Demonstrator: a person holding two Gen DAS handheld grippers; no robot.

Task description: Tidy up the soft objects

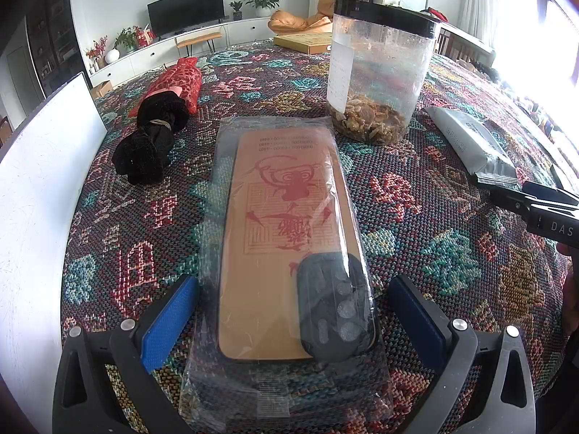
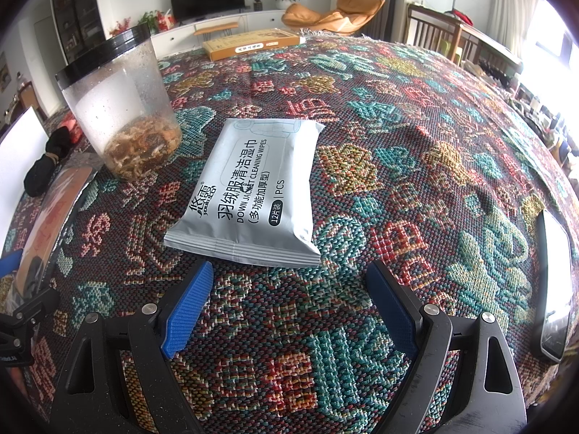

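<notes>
Left gripper (image 1: 289,311) is sitting with its jaws spread wide, blue pads (image 1: 168,320) flanking the near end of the clear plastic sleeve (image 1: 286,253) without touching it. The sleeve is lying flat on the patterned tablecloth (image 1: 452,253), holding an orange printed card with a dark grey insole-shaped pad at the near right corner. The sleeve's near edge is running under the gripper frame; its far edge is stopping just short of the clear jar (image 1: 380,72).

The jar, black-lidded with dried bits at the bottom, is standing upright between the sleeve and the wipes pack (image 2: 249,195). A rolled black cloth (image 1: 152,148) is lying to the left of the sleeve, touching a red fabric pouch (image 1: 181,79) behind it. A white board (image 1: 43,181) is walling off the table's left edge.

Right gripper (image 2: 289,307) is also spread open, gripping nothing, hovering just short of the near sealed edge of the wipes pack. Bare tablecloth is lying to the right of the pack, out to a phone-like slab (image 2: 553,285) near the right edge. A flat yellow box (image 2: 253,45) is resting at the far edge.
</notes>
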